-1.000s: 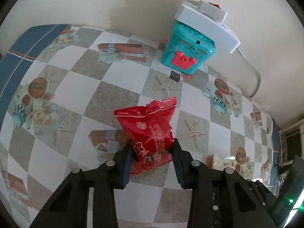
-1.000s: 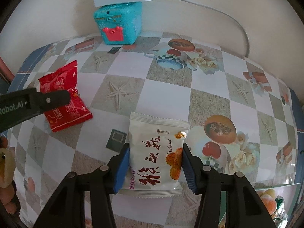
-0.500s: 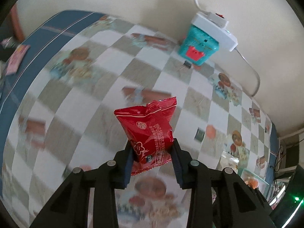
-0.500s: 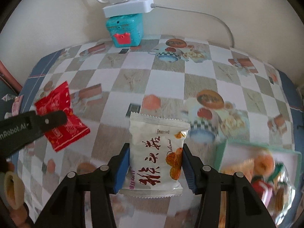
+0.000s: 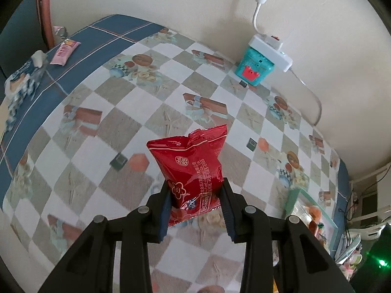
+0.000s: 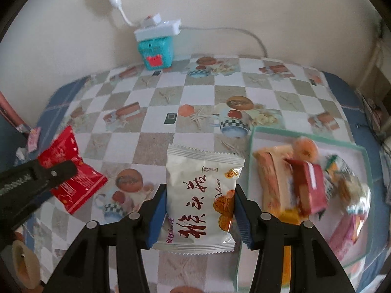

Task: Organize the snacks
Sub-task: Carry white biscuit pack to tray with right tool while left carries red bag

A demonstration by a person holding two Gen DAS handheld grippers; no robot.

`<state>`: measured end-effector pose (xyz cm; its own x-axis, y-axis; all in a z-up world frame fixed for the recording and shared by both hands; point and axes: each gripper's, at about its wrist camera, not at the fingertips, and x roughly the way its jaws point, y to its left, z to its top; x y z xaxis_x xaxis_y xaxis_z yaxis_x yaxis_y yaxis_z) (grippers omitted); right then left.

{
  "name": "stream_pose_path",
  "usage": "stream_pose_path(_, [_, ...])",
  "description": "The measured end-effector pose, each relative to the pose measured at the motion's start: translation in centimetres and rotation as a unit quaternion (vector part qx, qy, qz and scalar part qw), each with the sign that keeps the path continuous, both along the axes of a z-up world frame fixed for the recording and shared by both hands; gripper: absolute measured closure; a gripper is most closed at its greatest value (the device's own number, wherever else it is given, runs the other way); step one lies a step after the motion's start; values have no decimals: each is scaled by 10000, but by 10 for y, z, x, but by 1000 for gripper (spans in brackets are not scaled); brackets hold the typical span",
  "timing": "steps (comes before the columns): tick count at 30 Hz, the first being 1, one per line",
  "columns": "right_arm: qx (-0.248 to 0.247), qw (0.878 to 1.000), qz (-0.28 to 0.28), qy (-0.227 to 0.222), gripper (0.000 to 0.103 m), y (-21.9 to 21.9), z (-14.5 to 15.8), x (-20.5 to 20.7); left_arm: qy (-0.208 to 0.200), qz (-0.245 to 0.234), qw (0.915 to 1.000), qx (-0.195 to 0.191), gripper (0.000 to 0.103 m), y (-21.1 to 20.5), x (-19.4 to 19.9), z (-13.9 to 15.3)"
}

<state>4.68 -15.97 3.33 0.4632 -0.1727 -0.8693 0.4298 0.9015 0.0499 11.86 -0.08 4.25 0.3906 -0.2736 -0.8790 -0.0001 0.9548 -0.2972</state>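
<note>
My left gripper (image 5: pixel 195 193) is shut on a red snack packet (image 5: pixel 190 163) and holds it above the checkered tablecloth. The same packet (image 6: pixel 70 168) and the left gripper's finger (image 6: pixel 36 178) show at the left of the right wrist view. My right gripper (image 6: pixel 199 207) is shut on a white snack packet (image 6: pixel 200 195) with red characters, held above the table. A green-rimmed tray (image 6: pixel 359 146) with several snacks in it lies just right of the white packet. In the left wrist view the tray (image 5: pixel 290 202) is at the lower right.
A teal box (image 6: pixel 156 53) with a white power strip (image 6: pixel 158 28) on top stands at the wall. A pink packet (image 5: pixel 64 51) lies on the blue cloth border at the far left. Small dark squares (image 6: pixel 170 118) lie on the tablecloth.
Both grippers have risen and pulled back from the table with their packets. The tray of snacks has come into the right wrist view on the right.
</note>
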Motion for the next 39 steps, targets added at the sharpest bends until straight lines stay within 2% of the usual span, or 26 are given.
stream_pose_path(8, [-25, 9982, -414, -434, 49, 1, 20, -49, -86, 20, 9999, -77, 64, -11, -37, 6])
stream_pose_path(13, [-54, 9964, -669, -513, 49, -9, 21, -67, -264, -134, 9995, 108, 64, -27, -49, 8])
stream_pose_path(25, [102, 9888, -1258, -802, 49, -60, 32, -96, -655, -523, 9963, 176, 64, -59, -69, 28])
stream_pose_path(31, [105, 9780, -1914, -828, 49, -103, 34, -127, -814, -959, 9919, 146, 64, -87, -86, 35])
stream_pose_path(39, [178, 9633, -2524, -894, 48, -147, 34, -165, -995, -1871, 9772, 121, 64, -141, -120, 37])
